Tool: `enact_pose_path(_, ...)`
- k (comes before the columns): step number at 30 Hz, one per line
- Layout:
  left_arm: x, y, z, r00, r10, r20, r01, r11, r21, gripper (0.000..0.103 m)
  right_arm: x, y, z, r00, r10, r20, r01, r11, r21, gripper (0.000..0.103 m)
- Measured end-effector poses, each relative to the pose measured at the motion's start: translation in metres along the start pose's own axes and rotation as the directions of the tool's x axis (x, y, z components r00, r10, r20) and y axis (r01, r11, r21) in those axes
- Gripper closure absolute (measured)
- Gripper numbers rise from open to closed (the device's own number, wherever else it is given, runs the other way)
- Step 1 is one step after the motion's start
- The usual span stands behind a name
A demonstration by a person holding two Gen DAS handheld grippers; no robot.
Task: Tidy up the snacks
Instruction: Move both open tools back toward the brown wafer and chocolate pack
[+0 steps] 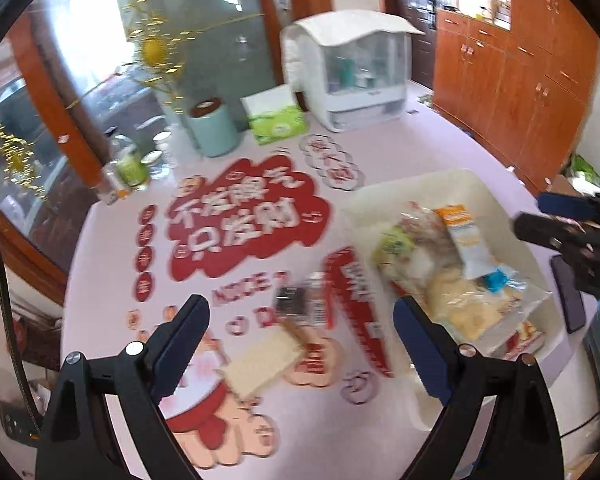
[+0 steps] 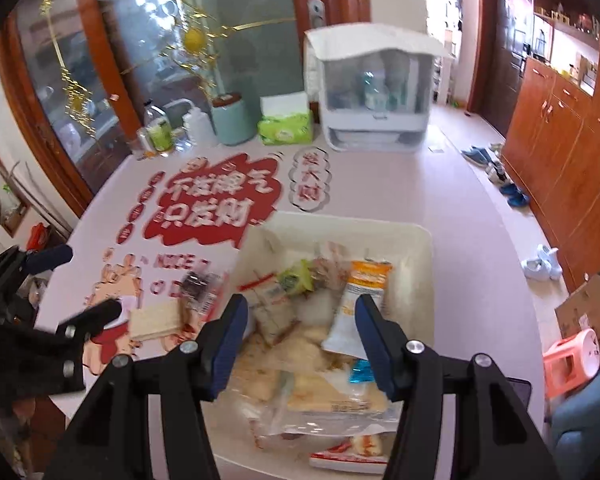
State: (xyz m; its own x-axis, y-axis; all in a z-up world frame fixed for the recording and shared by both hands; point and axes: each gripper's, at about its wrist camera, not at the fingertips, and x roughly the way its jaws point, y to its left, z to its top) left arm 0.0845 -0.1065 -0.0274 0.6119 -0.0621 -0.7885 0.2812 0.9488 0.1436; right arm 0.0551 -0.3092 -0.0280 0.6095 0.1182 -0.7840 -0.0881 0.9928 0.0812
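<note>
A white bin (image 1: pixel 380 208) (image 2: pixel 420 248) full of wrapped snacks stands on the pink table. An orange-and-white packet (image 1: pixel 466 240) (image 2: pixel 352 304) lies on top of the pile. Two loose snacks lie left of the bin: a pale wafer pack (image 1: pixel 260 360) (image 2: pixel 156 320) and a dark clear-wrapped snack (image 1: pixel 296 300) (image 2: pixel 198 284). My left gripper (image 1: pixel 302 344) is open and empty, above the wafer pack. My right gripper (image 2: pixel 300 340) is open and empty, above the bin's snacks. The right gripper also shows at the right edge of the left wrist view (image 1: pixel 560 224).
At the table's far side stand a white cabinet box (image 1: pixel 352 72) (image 2: pixel 376 92), a green tissue pack (image 1: pixel 276 120) (image 2: pixel 286 126), a teal canister (image 1: pixel 214 128) (image 2: pixel 230 120) and bottles (image 1: pixel 130 164). A dark phone (image 1: pixel 568 296) lies right of the bin. Wooden cabinets line the right wall.
</note>
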Motion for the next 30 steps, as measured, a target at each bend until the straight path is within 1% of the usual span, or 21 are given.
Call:
enact_pose_path(3,-0.005,0.033,-0.003,1.0,0.028,0.012,-0.028,0.999,-0.018,0.01,-0.003,0.027,-0.002,0.999,0.04,0.02,-0.04,0.999,-0.008,0.047)
enact_pose_path(4,-0.007,0.05,-0.005,0.999,0.04,0.015,-0.039,0.999,-0.025,0.01,-0.002,0.036,-0.004,0.999,0.05,0.019,-0.05,0.999,-0.01,0.047)
enact_pose_path(6,-0.005,0.069,-0.008,0.999,0.05,0.013,-0.05,0.998,-0.03,0.01,0.003,0.053,-0.007,0.998,0.067,0.012,-0.067,0.998,-0.011,0.047)
enact_pose_path(9,0.008,0.094,-0.019,0.999,0.032,-0.014,-0.032,0.999,-0.007,0.01,0.018,0.085,-0.013,0.995,0.1,-0.017,-0.1,0.995,0.0,0.047)
enact_pose_path(11,0.025,0.103,-0.03,0.999,0.003,-0.045,-0.001,0.999,0.037,0.01,0.03,0.103,-0.016,0.994,0.101,-0.037,-0.101,0.995,0.005,0.047)
enact_pose_path(13,0.046,0.104,-0.042,0.996,-0.023,-0.085,0.031,0.996,0.087,0.01,0.044,0.118,-0.017,0.994,0.094,-0.056,-0.093,0.995,0.02,0.047)
enact_pose_path(15,0.072,0.1,-0.055,0.991,-0.052,-0.124,0.071,0.987,0.148,0.01,0.058,0.129,-0.018,0.994,0.08,-0.069,-0.077,0.996,0.042,0.047)
enact_pose_path(17,0.104,0.094,-0.069,0.983,-0.076,-0.169,0.109,0.974,0.197,0.01,0.07,0.133,-0.02,0.995,0.065,-0.075,-0.06,0.996,0.069,0.047)
enact_pose_path(19,0.128,0.088,-0.08,0.973,-0.113,-0.201,0.156,0.964,0.216,0.01,0.086,0.136,-0.021,0.996,0.045,-0.08,-0.036,0.993,0.111,0.047)
enact_pose_path(22,0.167,0.079,-0.094,0.951,-0.18,-0.252,0.238,0.946,0.22,0.01,0.105,0.133,-0.024,0.996,0.027,-0.087,-0.011,0.984,0.179,0.047)
enact_pose_path(25,0.189,0.072,-0.103,0.933,-0.225,-0.281,0.29,0.932,0.217,0.01,0.121,0.131,-0.027,0.994,0.011,-0.105,0.014,0.97,0.241,0.047)
enact_pose_path(26,0.195,0.07,-0.104,0.929,-0.232,-0.288,0.3,0.929,0.217,0.01,0.124,0.13,-0.028,0.994,0.006,-0.108,0.022,0.967,0.254,0.047)
enact_pose_path(28,0.204,0.066,-0.108,0.928,-0.228,-0.296,0.297,0.93,0.215,0.01,0.13,0.129,-0.029,0.993,-0.007,-0.115,0.039,0.959,0.281,0.047)
enact_pose_path(29,0.21,0.064,-0.11,0.922,-0.235,-0.308,0.307,0.929,0.208,0.01,0.132,0.128,-0.03,0.993,-0.011,-0.117,0.045,0.956,0.291,0.047)
enact_pose_path(30,0.213,0.063,-0.111,0.914,-0.26,-0.313,0.328,0.925,0.19,0.008,0.134,0.127,-0.031,0.992,-0.016,-0.121,0.052,0.952,0.301,0.047)
